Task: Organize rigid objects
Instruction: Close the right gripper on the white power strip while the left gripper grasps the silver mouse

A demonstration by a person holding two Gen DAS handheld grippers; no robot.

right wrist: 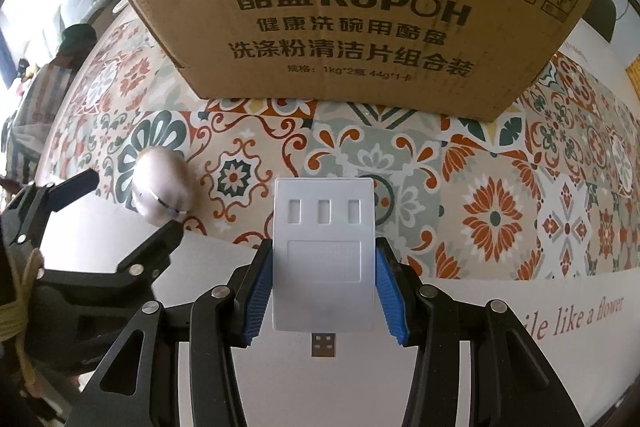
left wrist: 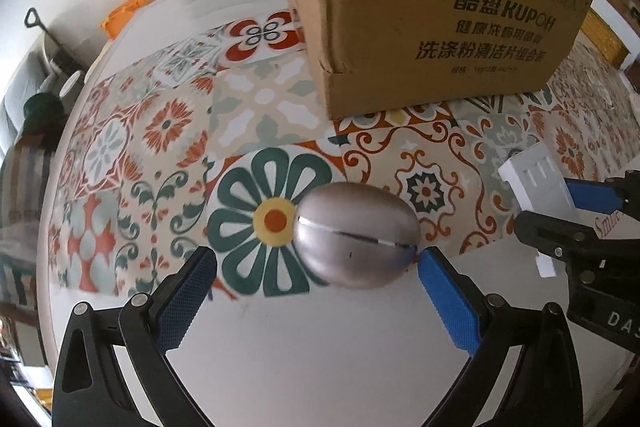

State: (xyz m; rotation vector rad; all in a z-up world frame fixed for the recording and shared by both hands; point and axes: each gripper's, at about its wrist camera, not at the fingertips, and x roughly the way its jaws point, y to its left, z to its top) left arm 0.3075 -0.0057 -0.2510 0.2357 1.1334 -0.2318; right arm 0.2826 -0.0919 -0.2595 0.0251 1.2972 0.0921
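A silver egg-shaped metal object (left wrist: pixel 357 234) lies on the patterned tablecloth (left wrist: pixel 168 131). My left gripper (left wrist: pixel 316 263) is open, its right fingertip touching the egg's right end and its left finger well clear of it. The egg also shows in the right wrist view (right wrist: pixel 160 185), with the left gripper (right wrist: pixel 132 205) around it. My right gripper (right wrist: pixel 324 267) is shut on a white flat USB hub (right wrist: pixel 323 251), gripped by its two long sides, its plug pointing back toward the camera. The hub shows in the left wrist view (left wrist: pixel 538 183) at the right.
A large brown cardboard box (right wrist: pixel 360 7) printed KUPOH stands on the cloth just beyond both grippers; it shows in the left wrist view (left wrist: pixel 440 7) too. The white table (left wrist: pixel 320 347) lies bare near me. An orange item (left wrist: pixel 124 13) sits at the far left edge.
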